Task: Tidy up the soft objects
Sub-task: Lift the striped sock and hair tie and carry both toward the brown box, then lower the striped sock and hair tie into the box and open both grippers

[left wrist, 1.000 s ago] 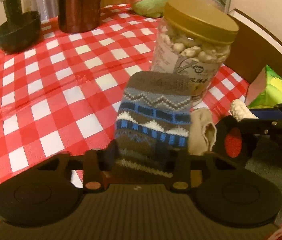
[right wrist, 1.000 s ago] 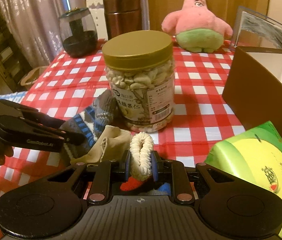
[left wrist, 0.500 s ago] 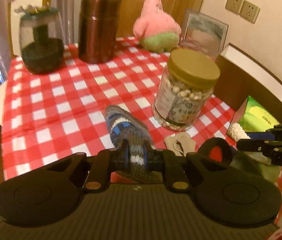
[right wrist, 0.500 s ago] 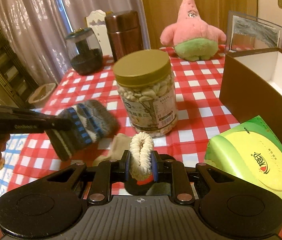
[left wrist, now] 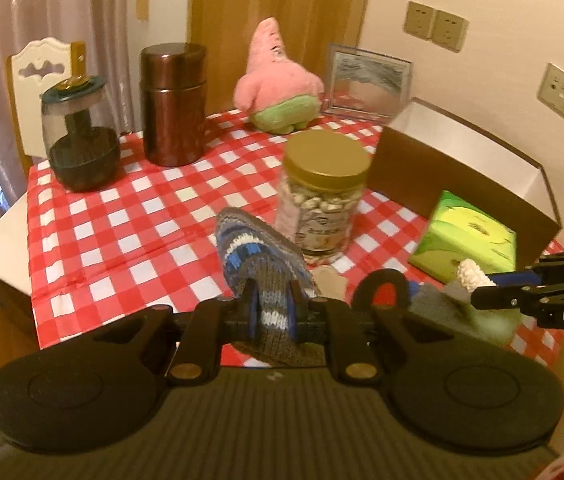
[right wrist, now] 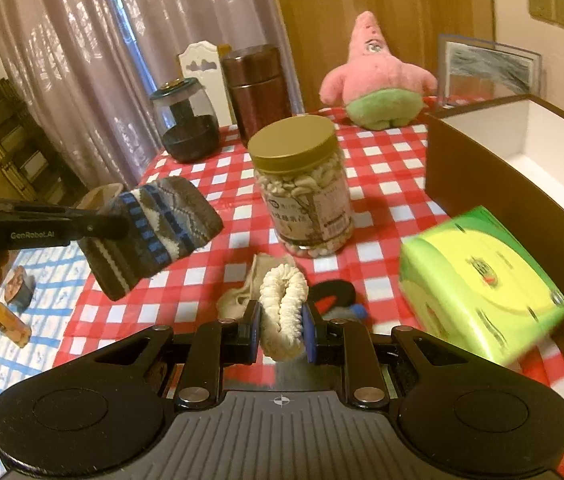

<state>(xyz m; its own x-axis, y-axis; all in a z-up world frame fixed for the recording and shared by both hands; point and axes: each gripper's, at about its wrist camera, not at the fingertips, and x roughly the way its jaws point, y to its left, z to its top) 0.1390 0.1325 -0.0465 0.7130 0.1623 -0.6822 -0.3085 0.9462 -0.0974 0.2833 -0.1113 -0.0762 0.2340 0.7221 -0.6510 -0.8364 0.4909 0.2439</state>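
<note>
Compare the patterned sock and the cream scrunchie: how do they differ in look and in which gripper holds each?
The patterned sock is brown with blue and white stripes; the cream scrunchie is one plain colour. The sock is flat knit; the scrunchie is a ruffled ring. The left gripper holds the sock; the right gripper holds the scrunchie. Both are off the table.

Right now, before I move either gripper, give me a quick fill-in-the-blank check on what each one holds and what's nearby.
1. The left gripper is shut on the knitted patterned ____.
2. The right gripper is shut on the cream ____.
3. The nut jar has a ____ lid.
4. The pink plush sits on the checkered tablecloth, beyond the ____.

Missing words: sock; scrunchie; gold; nut jar
</note>
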